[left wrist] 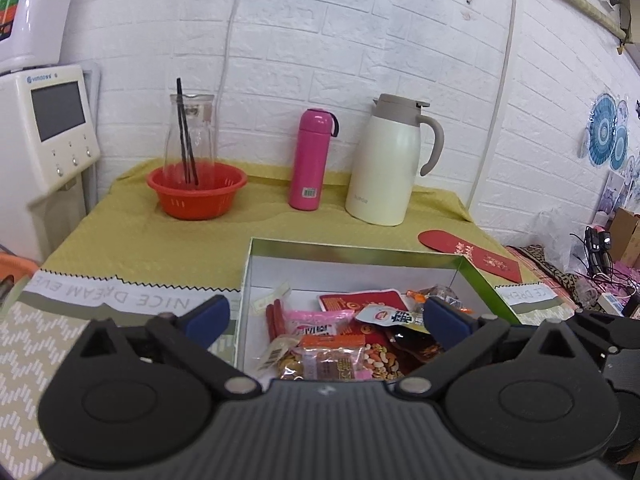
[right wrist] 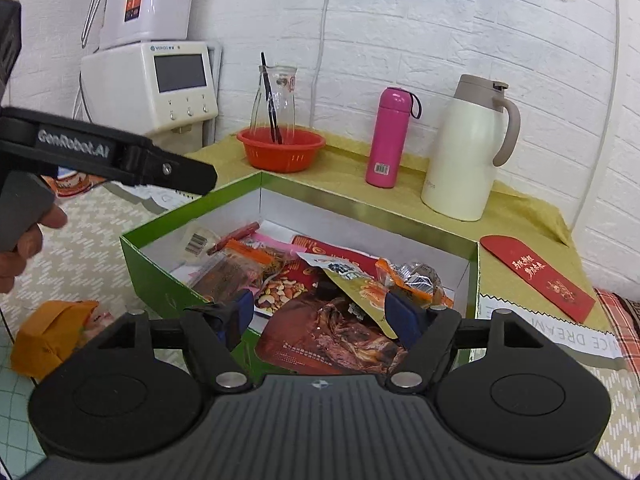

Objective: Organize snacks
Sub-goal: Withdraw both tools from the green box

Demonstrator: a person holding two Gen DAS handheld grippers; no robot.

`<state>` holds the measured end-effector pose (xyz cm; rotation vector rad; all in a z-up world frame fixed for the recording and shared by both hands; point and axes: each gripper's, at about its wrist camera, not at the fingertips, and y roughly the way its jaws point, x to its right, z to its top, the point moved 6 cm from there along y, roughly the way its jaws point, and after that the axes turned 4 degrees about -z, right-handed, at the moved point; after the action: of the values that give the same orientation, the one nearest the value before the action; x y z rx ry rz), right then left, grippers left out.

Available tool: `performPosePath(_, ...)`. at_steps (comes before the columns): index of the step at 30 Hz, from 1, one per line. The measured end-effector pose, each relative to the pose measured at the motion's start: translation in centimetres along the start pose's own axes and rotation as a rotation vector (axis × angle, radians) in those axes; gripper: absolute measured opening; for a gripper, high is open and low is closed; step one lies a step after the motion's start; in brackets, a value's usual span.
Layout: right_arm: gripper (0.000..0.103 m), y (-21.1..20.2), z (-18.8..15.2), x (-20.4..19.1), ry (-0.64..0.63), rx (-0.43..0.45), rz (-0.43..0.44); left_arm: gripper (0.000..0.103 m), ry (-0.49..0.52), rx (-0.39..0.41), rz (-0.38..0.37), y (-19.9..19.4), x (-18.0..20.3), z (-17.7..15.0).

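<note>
A green box (left wrist: 360,250) (right wrist: 148,268) with a white inside stands on the table and holds several snack packets. Among them are a nut packet (left wrist: 380,362) (right wrist: 280,292), red sausages (left wrist: 274,320) (right wrist: 236,234) and a dark red meat packet (right wrist: 332,340). My left gripper (left wrist: 326,314) hangs open over the box's near side, with nothing between its pads. My right gripper (right wrist: 320,308) is open too, just above the meat packet and holding nothing. An orange packet (right wrist: 52,332) lies outside the box at the left.
At the back stand an orange basket (left wrist: 196,192) with a glass carafe, a pink flask (left wrist: 310,160) and a cream jug (left wrist: 388,164). A red envelope (right wrist: 536,276) lies right of the box. A water dispenser (right wrist: 160,84) is at the left wall. A hand (right wrist: 24,248) holds the left gripper.
</note>
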<state>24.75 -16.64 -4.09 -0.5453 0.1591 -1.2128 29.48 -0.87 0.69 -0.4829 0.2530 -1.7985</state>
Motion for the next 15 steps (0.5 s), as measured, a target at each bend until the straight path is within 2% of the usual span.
performPosePath(2,0.103,0.7,-0.1,0.4,-0.037,-0.010,-0.054,0.103,0.009,-0.001,-0.015,-0.6,0.2,0.0)
performPosePath(8,0.103,1.3,0.5,0.9,-0.044,0.007,-0.122,0.103,0.030,0.013,0.002,-2.4,0.3,-0.1)
performPosePath(13,0.103,-1.1,0.6,-0.3,-0.030,0.059,-0.048,0.103,0.079,0.012,0.036,-4.0,0.6,-0.4)
performPosePath(15,0.103,-2.6,0.5,-0.7,-0.020,0.078,-0.047,0.103,0.103,0.014,0.052,-4.8,0.9,-0.8)
